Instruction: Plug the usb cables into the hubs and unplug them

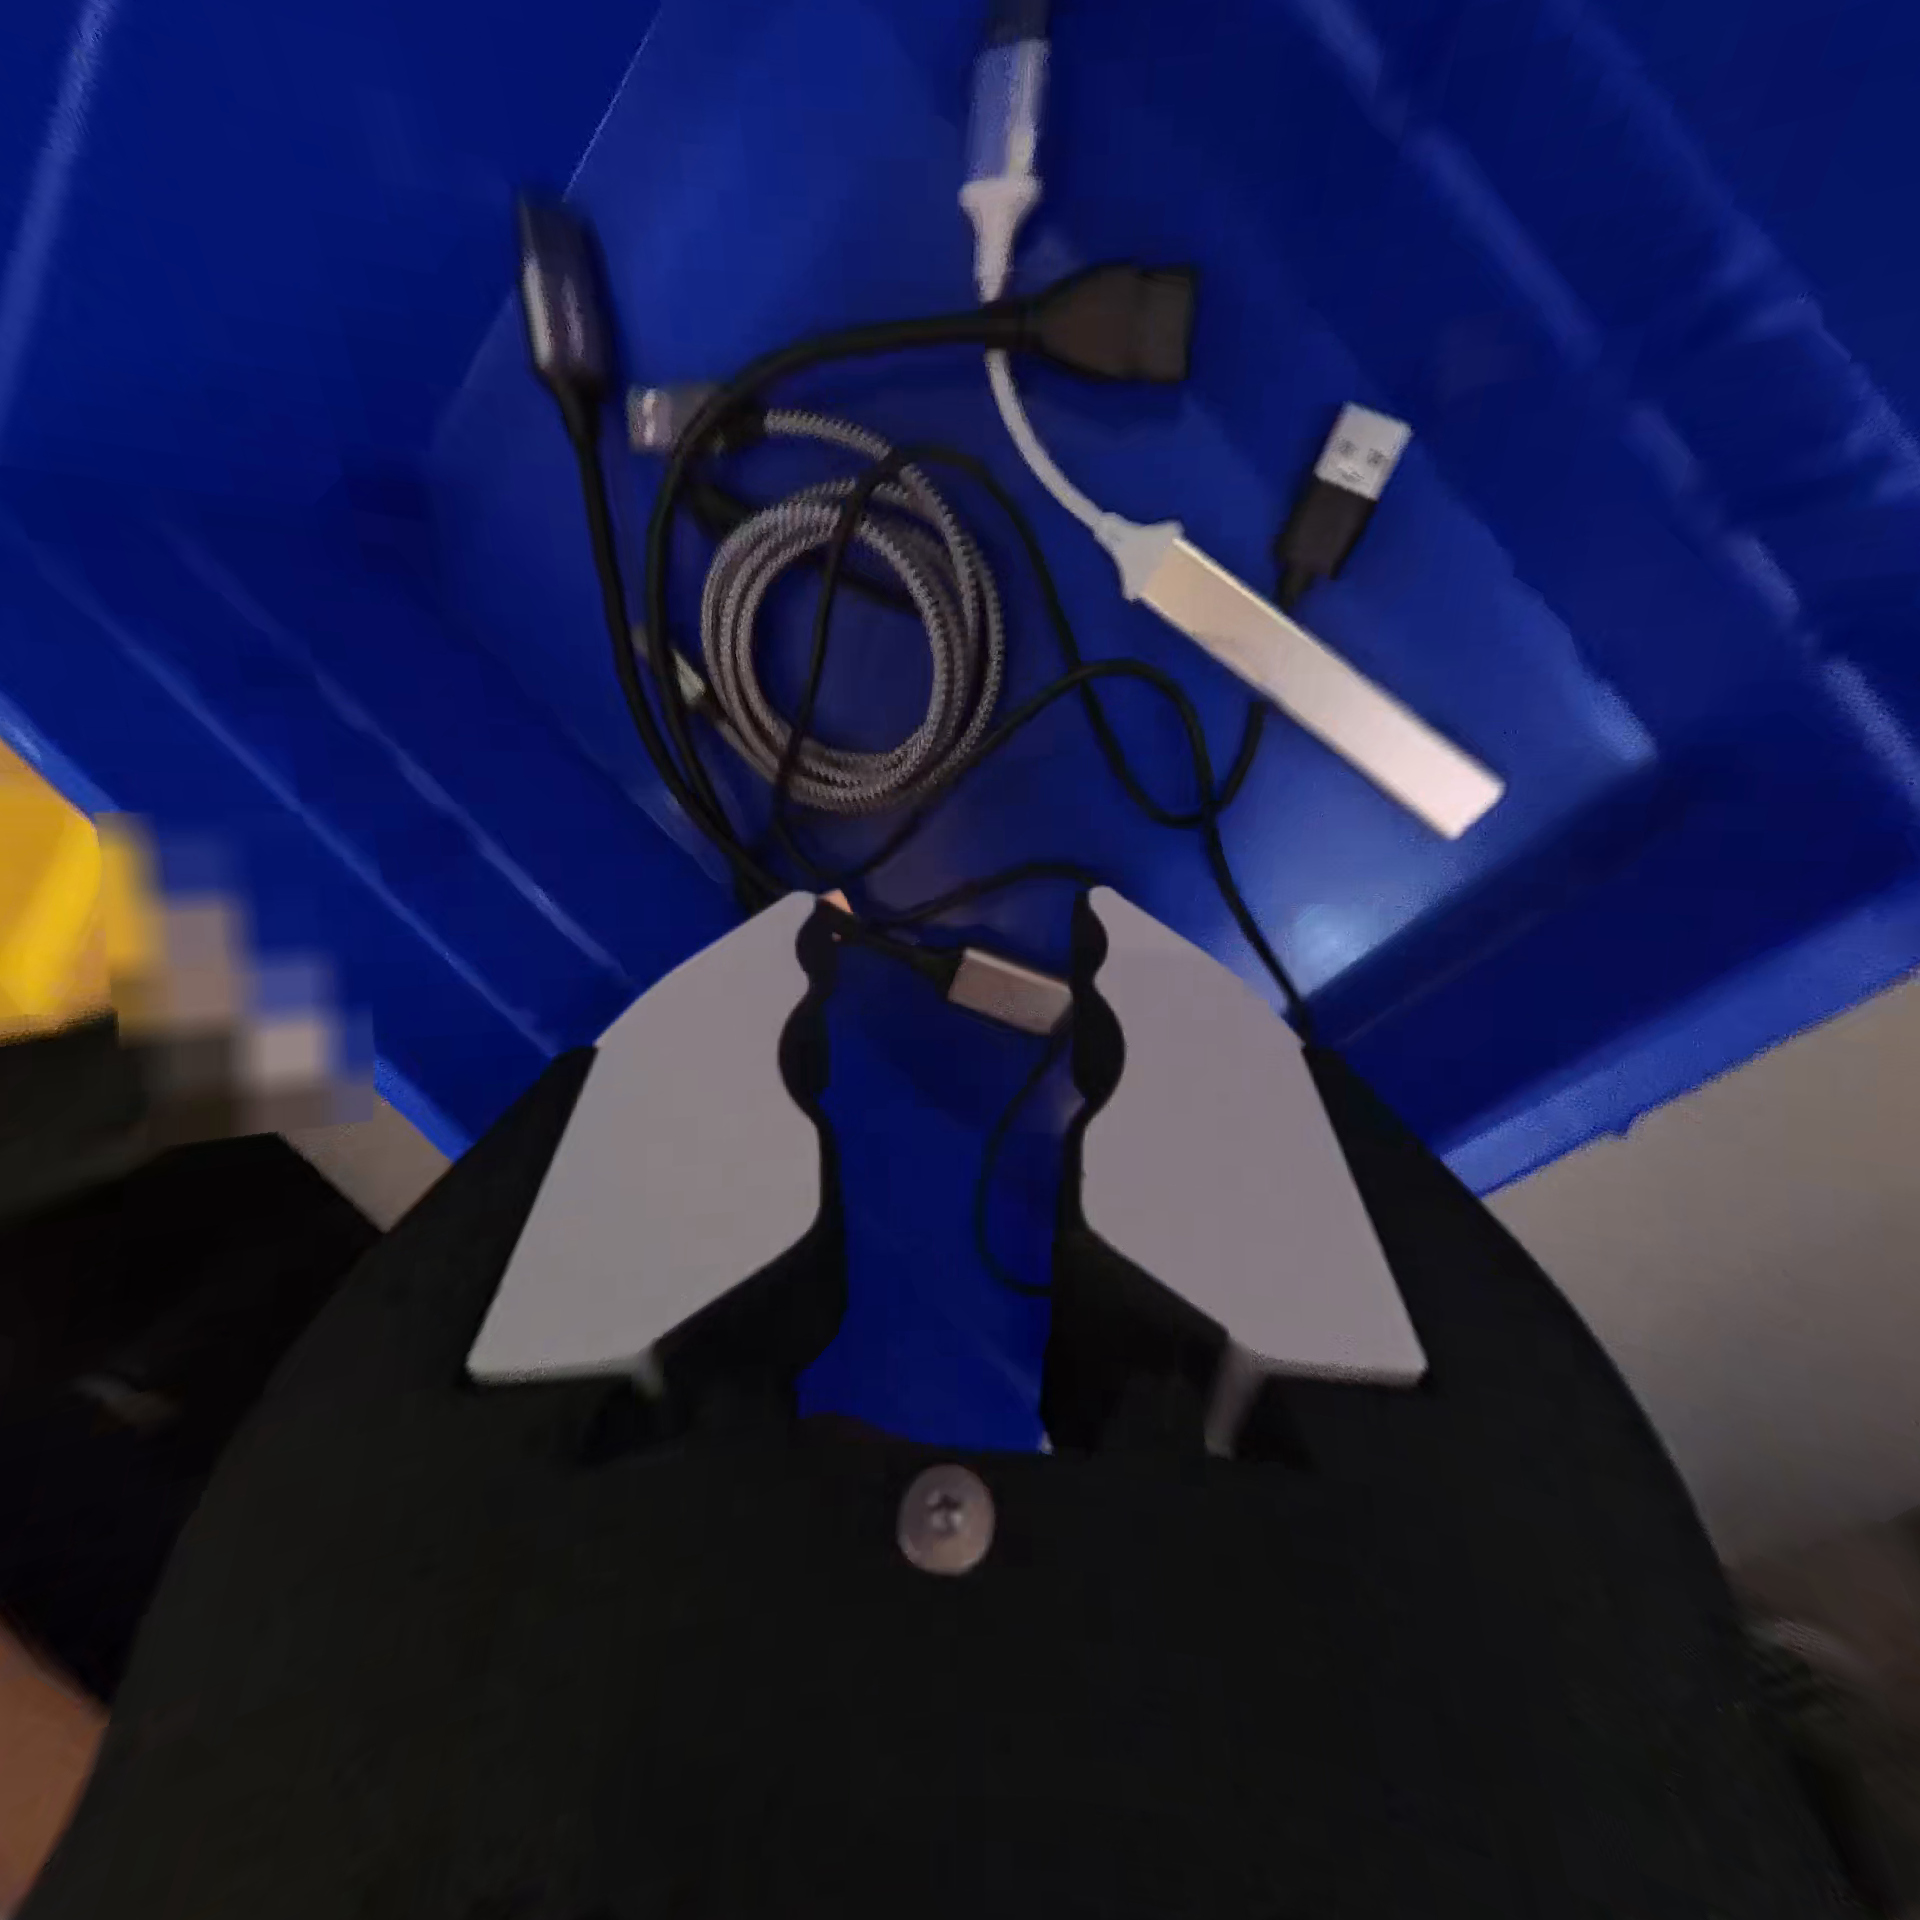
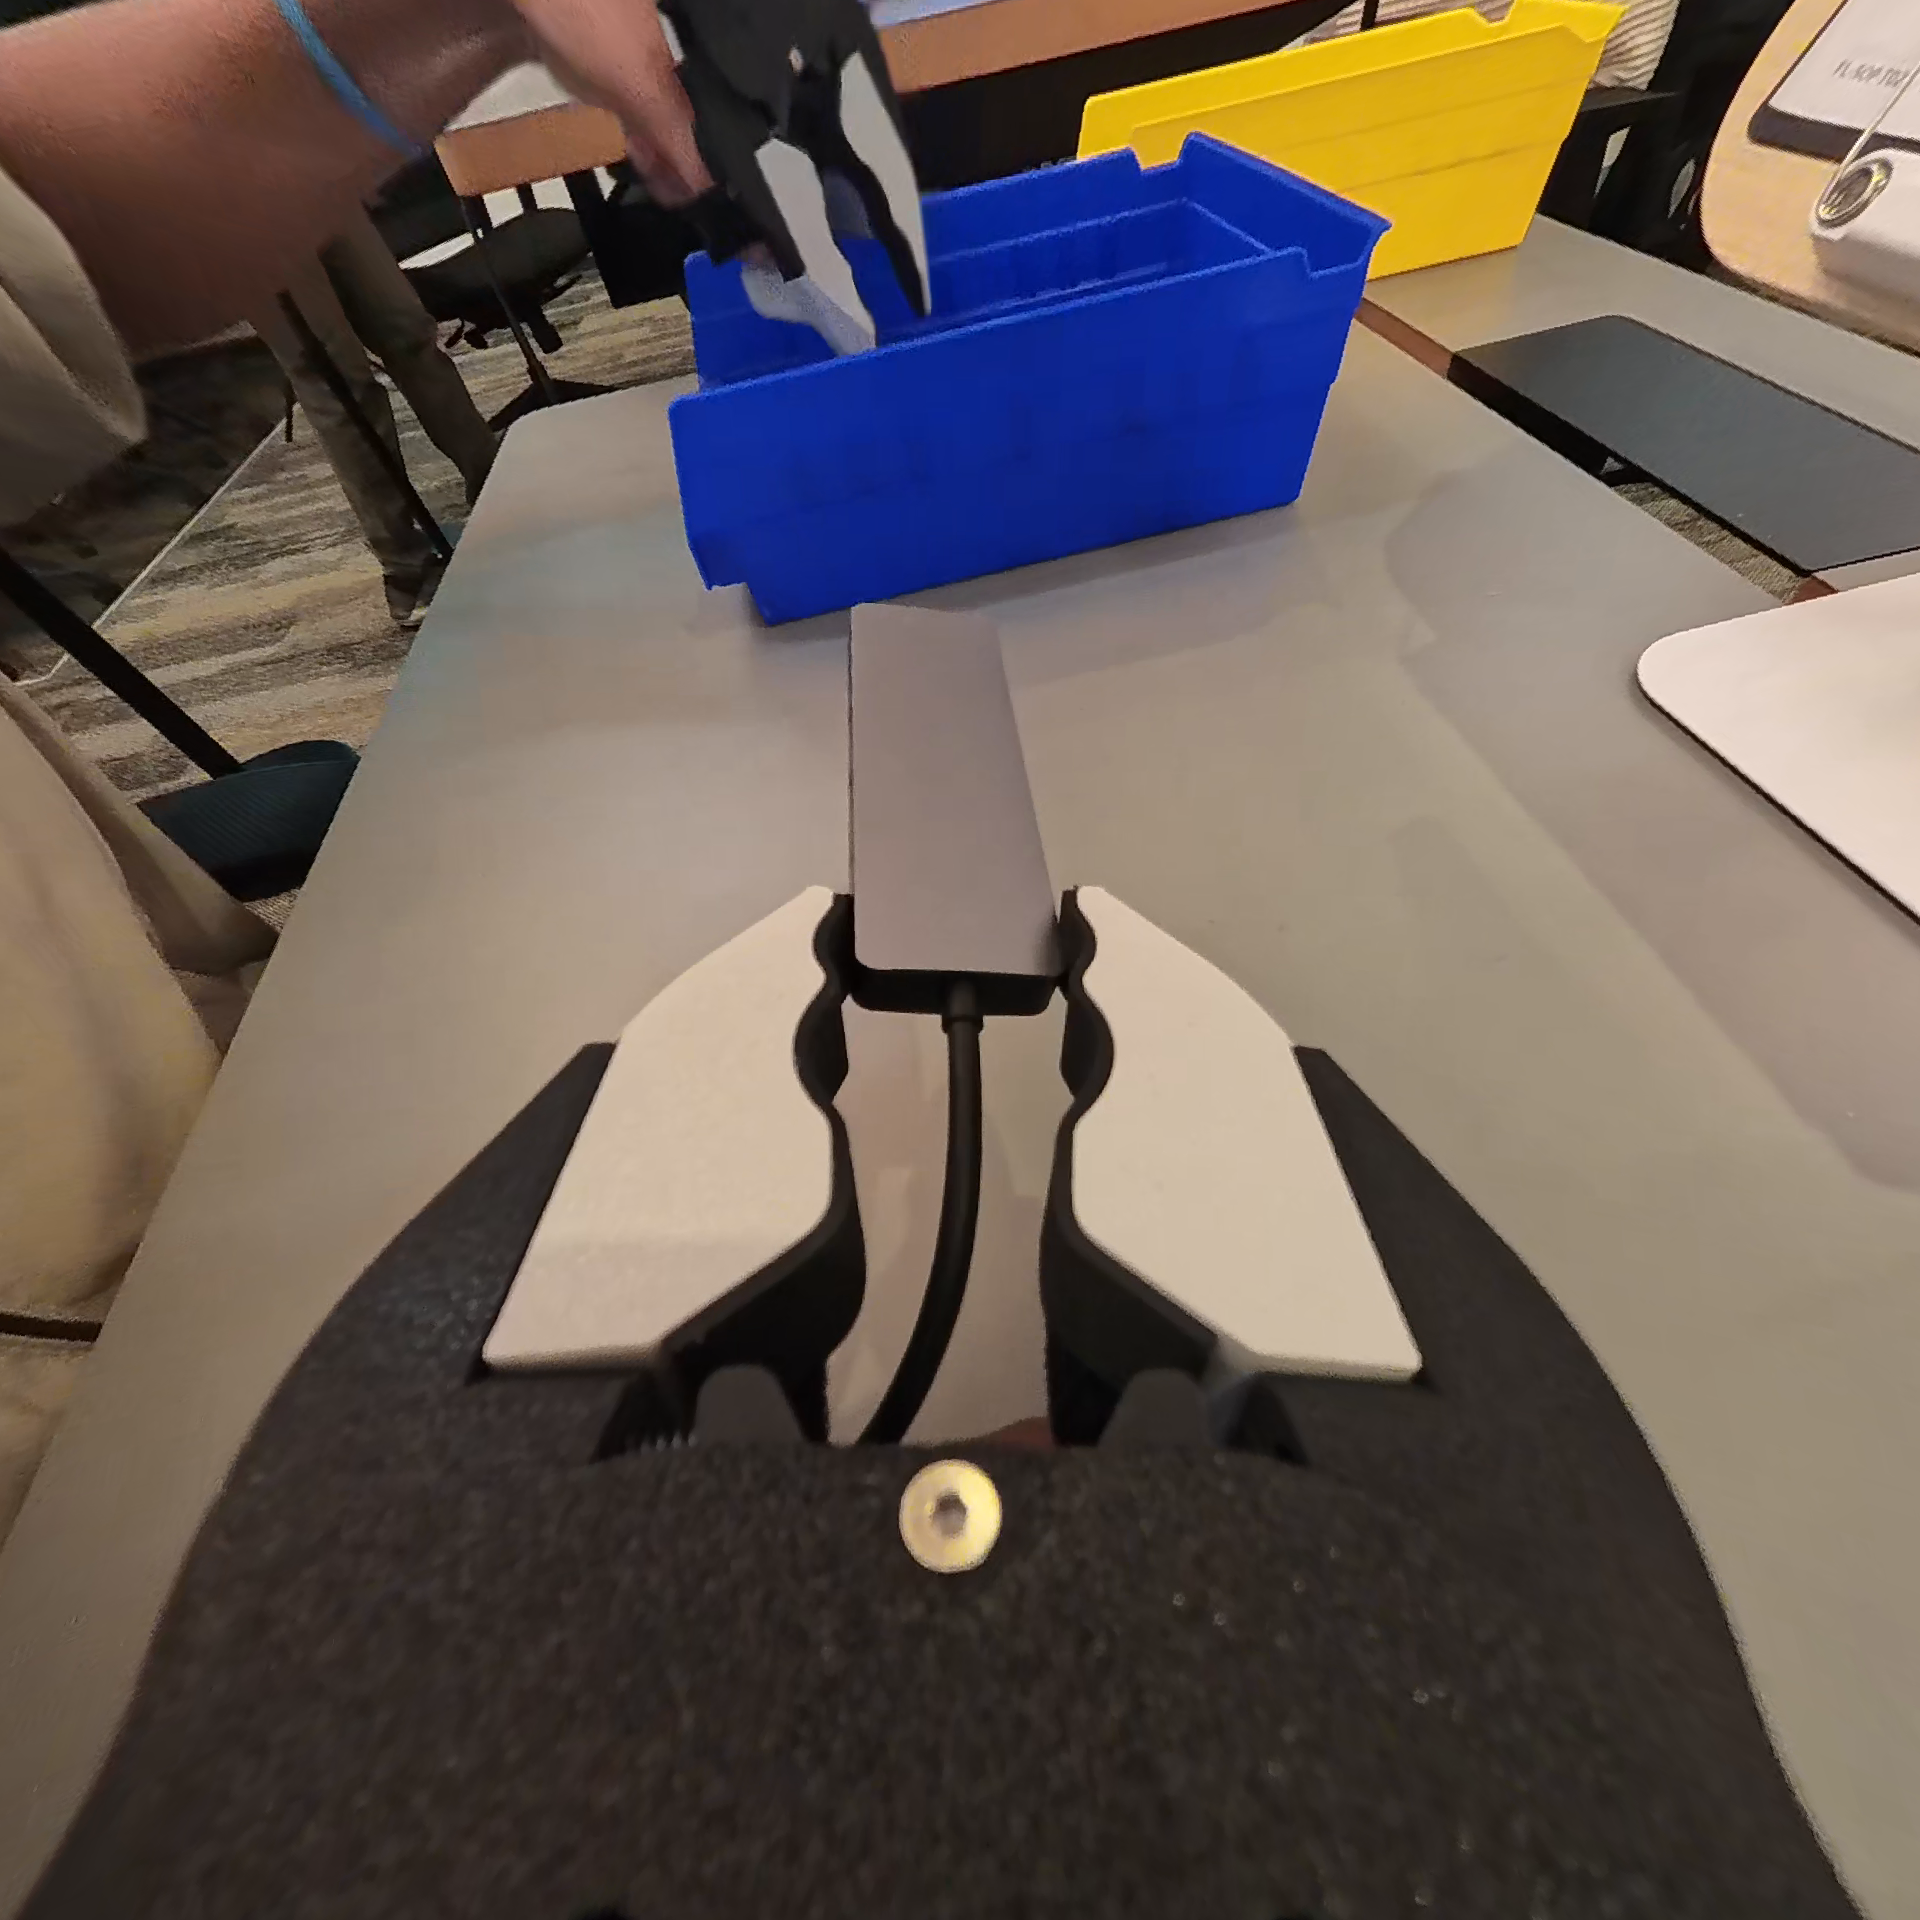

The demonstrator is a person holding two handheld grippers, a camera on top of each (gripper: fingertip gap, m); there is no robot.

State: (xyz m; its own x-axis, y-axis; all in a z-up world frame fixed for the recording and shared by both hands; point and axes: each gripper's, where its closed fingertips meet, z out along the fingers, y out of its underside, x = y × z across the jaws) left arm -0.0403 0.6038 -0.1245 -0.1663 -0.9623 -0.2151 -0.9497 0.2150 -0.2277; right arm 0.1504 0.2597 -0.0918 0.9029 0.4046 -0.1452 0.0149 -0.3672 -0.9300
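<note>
Nearest us, our right claw (image 2: 954, 940) was clamped on the cable end of a grey hub (image 2: 940, 769), its black lead (image 2: 951, 1195) running back between the fingers. The hub lay flat on the grey table (image 2: 1351, 831), pointing at the blue bin (image 2: 987, 457). We judged the hub rigid, light and smooth-skinned, so a grip across its narrow sides near the lead suited it.

Our left claw (image 1: 951, 997) hung over the bin floor (image 1: 1403, 883) with jaws apart. A small silver USB plug (image 1: 1006, 987) sat between the tips, close against one finger; we couldn't tell if it was touched. We judged the plug stiff and the thin cord limp and tangle-prone, so hold the plug shell.

Farther in lay a braided coil (image 1: 852, 644), a white strip hub (image 1: 1314, 675), a black USB plug (image 1: 1340, 499), a black socket end (image 1: 1117, 312). A yellow bin (image 2: 1382, 125) stood beyond.

No brand readable on hubs; a paper (image 2: 1860, 62) far right bore print, blurry.
</note>
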